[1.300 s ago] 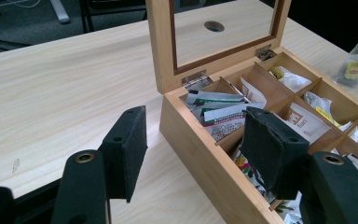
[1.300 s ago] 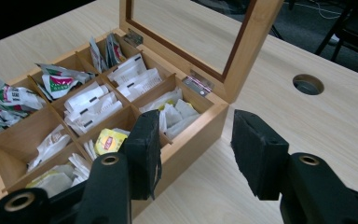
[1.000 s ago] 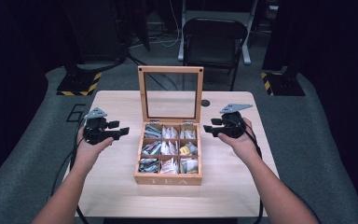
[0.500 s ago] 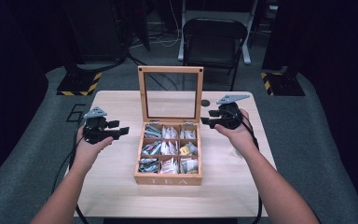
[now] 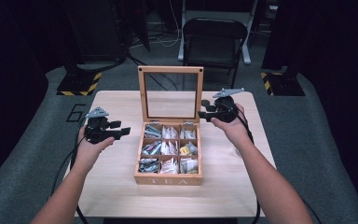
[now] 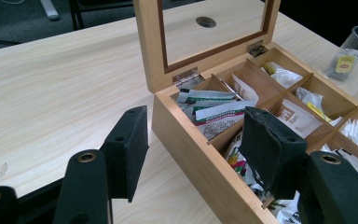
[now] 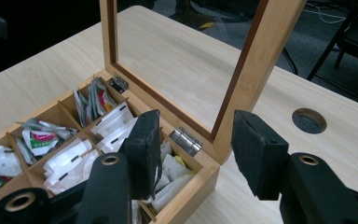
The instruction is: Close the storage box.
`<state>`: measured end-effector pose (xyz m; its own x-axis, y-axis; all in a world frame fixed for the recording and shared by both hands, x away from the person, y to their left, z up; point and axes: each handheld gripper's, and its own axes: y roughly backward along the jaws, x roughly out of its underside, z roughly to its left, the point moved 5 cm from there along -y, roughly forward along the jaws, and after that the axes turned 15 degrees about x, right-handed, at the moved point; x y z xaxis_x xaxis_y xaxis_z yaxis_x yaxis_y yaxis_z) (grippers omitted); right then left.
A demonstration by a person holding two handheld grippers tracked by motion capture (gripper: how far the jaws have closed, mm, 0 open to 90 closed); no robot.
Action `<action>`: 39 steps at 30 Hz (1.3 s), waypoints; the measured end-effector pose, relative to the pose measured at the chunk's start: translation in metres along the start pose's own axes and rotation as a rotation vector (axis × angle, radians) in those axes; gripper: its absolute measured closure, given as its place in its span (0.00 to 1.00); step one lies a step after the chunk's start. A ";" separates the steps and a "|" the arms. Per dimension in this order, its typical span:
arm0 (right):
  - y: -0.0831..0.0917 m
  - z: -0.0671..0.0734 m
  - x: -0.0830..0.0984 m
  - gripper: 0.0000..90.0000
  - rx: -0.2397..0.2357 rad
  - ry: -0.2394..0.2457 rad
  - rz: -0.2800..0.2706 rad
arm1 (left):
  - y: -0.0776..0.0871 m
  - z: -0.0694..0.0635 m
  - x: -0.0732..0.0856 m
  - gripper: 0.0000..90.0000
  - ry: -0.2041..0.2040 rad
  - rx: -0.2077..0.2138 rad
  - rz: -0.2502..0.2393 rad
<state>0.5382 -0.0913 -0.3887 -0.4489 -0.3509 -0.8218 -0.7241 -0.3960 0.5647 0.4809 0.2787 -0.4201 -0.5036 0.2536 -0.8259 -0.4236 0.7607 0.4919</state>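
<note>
Lid (image 5: 171,93) stands upright on the tea box (image 5: 168,178) at mid-table, so shutting it looks like the job, and none of that is done. Right gripper (image 5: 207,112) lines up on the lid's right edge, jaws parted to either side of the frame (image 7: 256,70), pads not pressing yet. Left gripper (image 5: 122,132) hangs beside the box's left wall (image 6: 191,140), jaws half apart, empty, touching nothing.

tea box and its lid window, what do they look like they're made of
Tea box: light wood, probably bamboo or pine, smooth matte finish with visible grain and metal hinges. Lid window: a clear pane, glass or acrylic, since the table shows through it.
</note>
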 end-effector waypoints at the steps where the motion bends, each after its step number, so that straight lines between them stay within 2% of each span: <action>1: -0.001 0.000 0.000 0.58 0.001 -0.006 0.001 | 0.000 0.000 0.000 0.46 0.000 0.000 0.001; 23: -0.032 -0.013 0.002 0.58 0.020 -0.028 0.038 | 0.006 -0.001 0.001 0.46 0.001 0.004 -0.006; 29: -0.042 -0.010 0.004 0.56 0.012 -0.024 0.048 | 0.005 0.000 0.001 0.46 0.003 0.004 -0.007; 39: -0.056 -0.010 0.007 0.56 0.033 -0.023 0.058 | 0.007 0.001 0.003 0.46 0.012 0.005 -0.009</action>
<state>0.5807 -0.0797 -0.4247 -0.5023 -0.3523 -0.7897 -0.7132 -0.3476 0.6087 0.4772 0.2852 -0.4196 -0.5088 0.2399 -0.8267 -0.4243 0.7657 0.4834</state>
